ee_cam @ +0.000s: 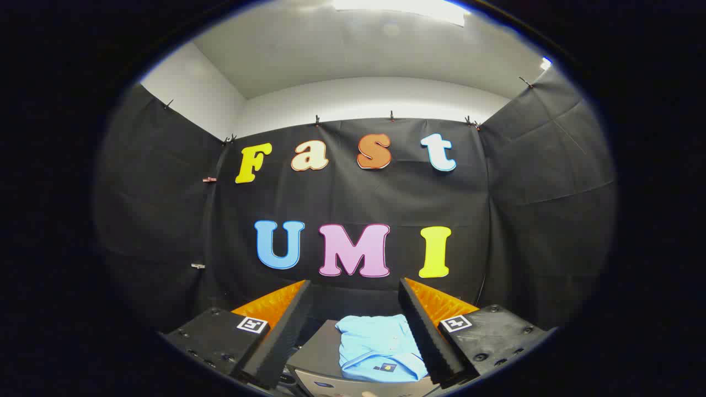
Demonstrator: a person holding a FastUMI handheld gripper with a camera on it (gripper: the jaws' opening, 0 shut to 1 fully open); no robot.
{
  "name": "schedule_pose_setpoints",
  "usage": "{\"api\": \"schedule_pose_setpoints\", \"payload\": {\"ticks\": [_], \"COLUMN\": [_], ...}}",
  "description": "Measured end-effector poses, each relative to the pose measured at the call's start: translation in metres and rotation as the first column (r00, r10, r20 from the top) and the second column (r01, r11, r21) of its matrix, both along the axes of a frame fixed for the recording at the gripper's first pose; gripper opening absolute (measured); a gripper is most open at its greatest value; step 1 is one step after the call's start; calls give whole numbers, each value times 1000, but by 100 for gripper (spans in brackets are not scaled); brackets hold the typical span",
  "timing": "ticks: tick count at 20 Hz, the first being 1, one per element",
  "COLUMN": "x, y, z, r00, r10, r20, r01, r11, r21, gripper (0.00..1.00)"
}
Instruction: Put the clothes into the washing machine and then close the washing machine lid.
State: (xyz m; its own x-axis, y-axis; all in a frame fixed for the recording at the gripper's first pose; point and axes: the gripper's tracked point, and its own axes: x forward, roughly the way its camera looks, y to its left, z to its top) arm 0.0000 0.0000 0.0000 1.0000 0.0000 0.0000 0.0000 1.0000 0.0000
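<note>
A light blue folded garment (378,347) lies on top of the washing machine (315,353), whose grey top surface shows beneath it. My gripper (356,289) hovers above, open, with its two fingers standing wide apart. The garment sits low between the fingers, nearer the right fingertip (411,298), and nothing is held. Whether the machine's lid is up or down cannot be told from here.
Black cloth walls enclose the booth behind and on both sides. Above them are a white wall and ceiling with a bright light strip (400,6).
</note>
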Motion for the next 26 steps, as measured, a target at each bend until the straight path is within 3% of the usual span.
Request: {"api": "schedule_pose_setpoints", "payload": {"ticks": [18, 26], "x": [-3, 31], "y": [-4, -17], "z": [3, -6], "r00": [1000, 999], "r10": [-7, -20], "r20": [-9, -37], "r01": [7, 20], "r11": [1000, 1000], "r21": [-5, -3], "gripper": [98, 98]}}
